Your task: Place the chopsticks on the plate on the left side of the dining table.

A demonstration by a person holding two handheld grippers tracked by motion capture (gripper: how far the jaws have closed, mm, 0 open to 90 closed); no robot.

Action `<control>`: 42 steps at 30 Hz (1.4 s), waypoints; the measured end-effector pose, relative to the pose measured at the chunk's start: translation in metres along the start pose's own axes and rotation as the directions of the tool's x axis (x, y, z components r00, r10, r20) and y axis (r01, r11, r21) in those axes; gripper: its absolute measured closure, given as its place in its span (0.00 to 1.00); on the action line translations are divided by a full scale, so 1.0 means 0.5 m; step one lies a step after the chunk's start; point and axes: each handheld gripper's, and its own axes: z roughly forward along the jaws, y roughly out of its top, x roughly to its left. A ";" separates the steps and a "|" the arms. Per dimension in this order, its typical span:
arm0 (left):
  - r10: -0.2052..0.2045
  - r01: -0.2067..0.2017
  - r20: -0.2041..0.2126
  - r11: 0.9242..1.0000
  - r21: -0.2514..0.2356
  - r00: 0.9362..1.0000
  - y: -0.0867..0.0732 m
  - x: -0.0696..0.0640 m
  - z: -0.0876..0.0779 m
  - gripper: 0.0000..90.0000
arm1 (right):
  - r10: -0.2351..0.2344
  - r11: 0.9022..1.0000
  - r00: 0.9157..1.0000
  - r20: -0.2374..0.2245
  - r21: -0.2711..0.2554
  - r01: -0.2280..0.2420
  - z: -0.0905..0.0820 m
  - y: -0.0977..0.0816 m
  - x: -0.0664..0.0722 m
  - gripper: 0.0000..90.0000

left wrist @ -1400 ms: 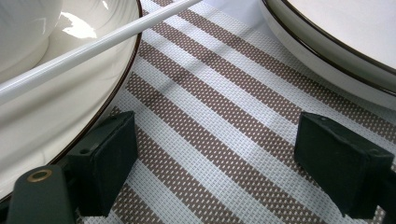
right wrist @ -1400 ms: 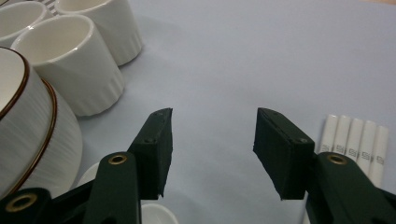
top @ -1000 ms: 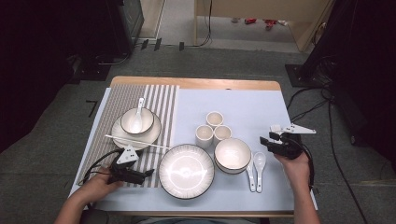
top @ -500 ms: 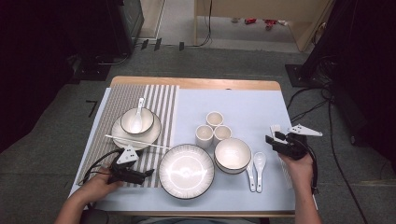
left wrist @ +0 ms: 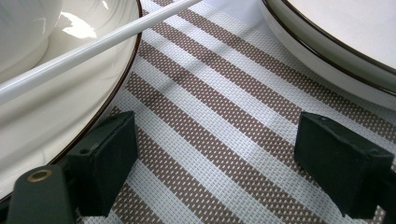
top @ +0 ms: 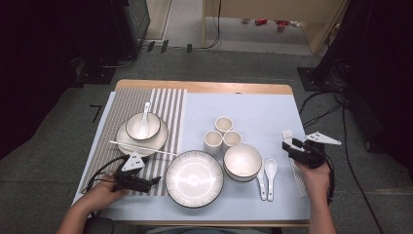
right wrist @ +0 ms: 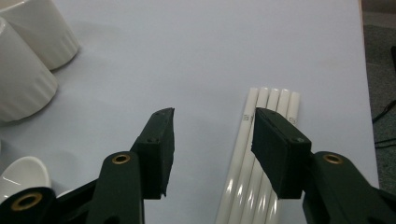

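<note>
My right gripper (top: 288,146) hovers at the table's right side, open, with nothing between its jaws. In the right gripper view its jaws (right wrist: 212,140) point along a bundle of several white chopsticks (right wrist: 273,100), which lie partly under the right jaw; in the high view the chopsticks (top: 298,178) run along the cloth's right edge. My left gripper (top: 156,181) rests low on the striped placemat (left wrist: 219,116), open and holding nothing (left wrist: 215,158). A single white chopstick (left wrist: 93,49) lies across the small plate (left wrist: 60,107) just ahead of it.
A bowl with a spoon (top: 143,126) sits on the small plate at the left. A large plate (top: 194,179), a bowl (top: 242,161), three cups (top: 223,134) and two spoons (top: 267,176) stand mid-table. Bare blue cloth (top: 258,109) lies behind them.
</note>
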 end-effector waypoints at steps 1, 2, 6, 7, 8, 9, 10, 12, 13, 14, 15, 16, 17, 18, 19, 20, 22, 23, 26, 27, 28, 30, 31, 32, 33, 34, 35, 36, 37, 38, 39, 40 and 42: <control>0.000 0.000 0.000 1.000 0.000 1.000 0.000 0.000 0.000 0.15 | 0.005 1.000 1.000 0.001 0.002 -0.005 0.000 -0.002 -0.001 0.54; 0.001 -0.001 0.000 1.000 0.001 1.000 0.000 0.000 0.000 0.15 | 0.006 1.000 1.000 0.001 0.002 -0.006 0.000 -0.004 -0.003 0.54; 0.000 0.000 0.000 1.000 0.001 1.000 0.000 0.000 0.000 0.15 | 0.012 1.000 1.000 0.023 0.000 -0.012 -0.004 -0.009 -0.008 0.55; 0.000 0.000 0.000 1.000 0.001 1.000 0.000 0.000 0.000 0.15 | 0.012 1.000 1.000 0.023 0.000 -0.012 -0.004 -0.009 -0.008 0.55; 0.000 0.000 0.000 1.000 0.000 1.000 0.000 0.000 0.000 0.15 | 0.017 1.000 0.999 0.027 0.000 -0.017 -0.005 -0.011 -0.008 0.55; 0.000 0.000 0.000 1.000 0.000 1.000 0.000 0.000 0.000 0.15 | 0.023 1.000 0.999 0.026 0.001 -0.023 -0.006 -0.013 -0.011 0.55; 0.000 0.000 0.000 1.000 0.000 1.000 0.000 0.000 0.000 0.15 | 0.022 1.000 0.999 0.028 0.001 -0.022 -0.006 -0.014 -0.012 0.55; 0.000 0.000 0.001 1.000 0.000 1.000 0.000 0.000 0.000 0.15 | 0.018 1.000 0.999 0.033 0.004 -0.018 -0.006 -0.016 -0.012 0.55; 0.000 0.000 0.001 1.000 0.000 1.000 0.000 0.000 0.000 0.15 | 0.018 1.000 0.999 0.033 0.004 -0.018 -0.006 -0.016 -0.012 0.55; 0.000 0.000 0.001 1.000 0.000 1.000 0.000 0.000 0.000 0.15 | 0.017 1.000 0.999 0.038 0.004 -0.017 -0.006 -0.017 -0.013 0.55; 0.000 0.000 0.001 1.000 0.000 1.000 0.000 0.000 0.000 0.15 | 0.015 1.000 0.999 0.041 0.005 -0.015 -0.006 -0.018 -0.014 0.55; 0.000 0.000 0.001 1.000 0.000 1.000 0.000 0.000 0.000 0.15 | 0.015 1.000 0.999 0.041 0.005 -0.015 -0.006 -0.018 -0.014 0.55; -0.001 0.001 0.001 1.000 0.000 1.000 0.000 0.000 0.000 0.15 | 0.019 1.000 0.999 0.048 0.004 -0.019 -0.007 -0.020 -0.016 0.55; -0.001 0.001 0.001 1.000 0.000 1.000 0.000 0.000 0.000 0.15 | 0.022 1.000 0.998 0.051 0.002 -0.022 -0.007 -0.020 -0.017 0.55; 0.000 0.000 0.001 1.000 0.000 1.000 0.000 0.000 0.000 0.15 | 0.024 1.000 0.998 0.052 0.004 -0.025 -0.008 -0.021 -0.018 0.56; 0.000 0.000 0.001 1.000 0.000 1.000 0.000 0.000 0.000 0.15 | 0.027 1.000 0.998 0.052 0.003 -0.027 -0.008 -0.021 -0.019 0.56; 0.000 0.000 0.001 1.000 0.000 1.000 0.000 0.000 0.000 0.15 | 0.025 1.000 0.998 0.055 0.003 -0.025 -0.008 -0.022 -0.020 0.56; 0.000 0.000 0.001 1.000 0.000 1.000 0.000 0.000 0.000 0.15 | 0.029 1.000 0.998 0.061 0.001 -0.029 -0.009 -0.022 -0.022 0.56; 0.000 0.000 0.001 1.000 0.000 1.000 0.000 0.000 0.000 0.15 | 0.034 0.999 0.997 0.067 -0.004 -0.034 -0.010 -0.024 -0.025 0.56; 0.000 0.000 0.001 1.000 0.000 1.000 0.000 0.000 0.000 0.15 | 0.035 0.999 0.997 0.069 -0.004 -0.035 -0.010 -0.025 -0.028 0.56; 0.000 0.000 0.001 1.000 0.000 1.000 0.000 0.000 0.000 0.15 | 0.041 0.999 0.996 0.077 -0.001 -0.041 -0.011 -0.026 -0.031 0.56; 0.000 0.000 0.001 1.000 0.000 1.000 0.000 0.000 0.000 0.15 | 0.046 0.999 0.995 0.083 -0.001 -0.047 -0.011 -0.028 -0.034 0.57; 0.000 0.000 0.001 1.000 0.000 1.000 0.000 0.000 0.000 0.15 | 0.046 0.999 0.995 0.083 -0.001 -0.047 -0.011 -0.028 -0.034 0.57; 0.000 0.000 0.001 1.000 0.000 1.000 0.000 0.000 0.000 0.15 | 0.049 0.999 0.995 0.087 0.002 -0.049 -0.011 -0.030 -0.036 0.57; 0.000 0.000 0.001 1.000 0.000 1.000 0.000 0.000 0.000 0.15 | 0.049 0.999 0.995 0.087 0.002 -0.049 -0.011 -0.030 -0.036 0.57; 0.000 0.000 0.001 1.000 0.000 1.000 0.000 0.000 0.000 0.15 | 0.049 0.999 0.994 0.094 0.007 -0.050 -0.009 -0.031 -0.038 0.58; 0.000 0.000 0.001 1.000 0.000 1.000 0.000 0.000 0.000 0.15 | 0.049 0.999 0.994 0.094 0.007 -0.050 -0.009 -0.031 -0.038 0.58; 0.000 0.000 0.001 1.000 0.000 1.000 0.000 0.000 0.000 0.15 | 0.048 0.999 0.994 0.097 0.008 -0.049 -0.009 -0.032 -0.039 0.59; 0.000 0.000 0.001 1.000 0.000 1.000 0.000 0.000 0.000 0.15 | 0.049 0.999 0.993 0.106 0.011 -0.051 -0.008 -0.034 -0.040 0.60; 0.000 0.000 0.001 1.000 0.000 1.000 0.000 0.000 0.000 0.15 | 0.049 0.999 0.993 0.106 0.011 -0.051 -0.008 -0.034 -0.040 0.60; 0.000 0.000 0.001 1.000 0.000 1.000 0.000 0.000 0.000 0.15 | 0.044 0.999 0.991 0.126 0.015 -0.046 -0.008 -0.035 -0.042 0.62; 0.000 0.000 0.001 1.000 0.000 1.000 0.000 0.000 0.000 0.15 | 0.042 0.999 0.991 0.131 0.013 -0.044 -0.008 -0.036 -0.042 0.63; 0.000 0.000 0.001 1.000 0.000 1.000 0.000 0.000 0.000 0.15 | 0.043 0.999 0.990 0.133 0.011 -0.044 -0.008 -0.036 -0.043 0.65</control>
